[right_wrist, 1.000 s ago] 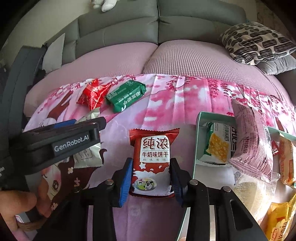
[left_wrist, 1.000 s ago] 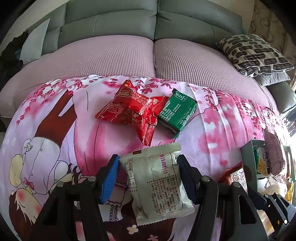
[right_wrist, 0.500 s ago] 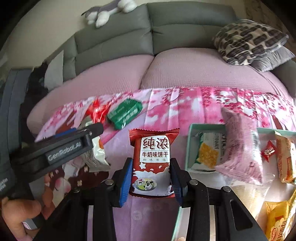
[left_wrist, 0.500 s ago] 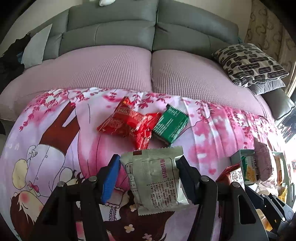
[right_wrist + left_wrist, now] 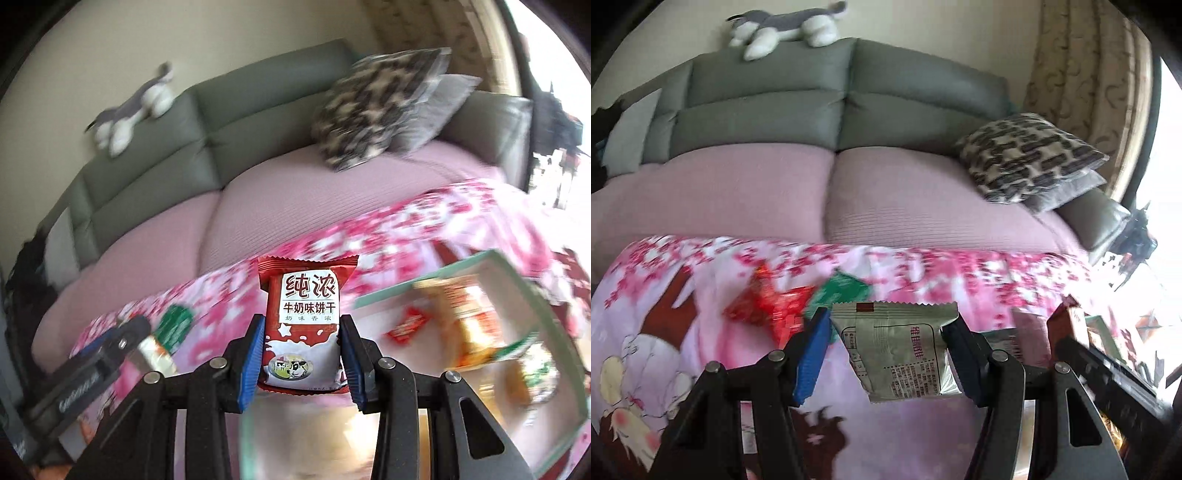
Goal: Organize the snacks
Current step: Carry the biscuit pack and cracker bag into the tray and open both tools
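- Since a second ago both claws have come up off the pink blossom-print cloth (image 5: 979,273): each view now takes in far more of the grey sofa back (image 5: 768,107) and the plush toy (image 5: 783,26) lying along its top, and the right wrist view has rolled so the sofa now slants.
- The left claw (image 5: 886,354) is partly closed on a silver-grey snack packet (image 5: 897,350), printed back side facing the camera; both pads press its side edges and the packet hangs clear above the cloth.
- The right claw (image 5: 301,354) is closed to a narrower gap on a red milk-biscuit packet (image 5: 303,325), upright, label toward the camera, pinched at its lower half.
- In the right wrist view a pale green-rimmed tray (image 5: 406,291) sits just right of the red packet and below it, already holding several wrapped snacks; they are blurred, but a small red sweet (image 5: 406,325) and an orange-yellow pack (image 5: 469,325) can be made out.
- Still lying on the cloth are a red wrapper (image 5: 764,306) and a green wrapper (image 5: 842,291), touching or nearly so, beyond the left claw's blue pad (image 5: 812,358).
- A patterned cushion (image 5: 1027,155) rests on the pink seat cover (image 5: 738,192) at the right end of the sofa.
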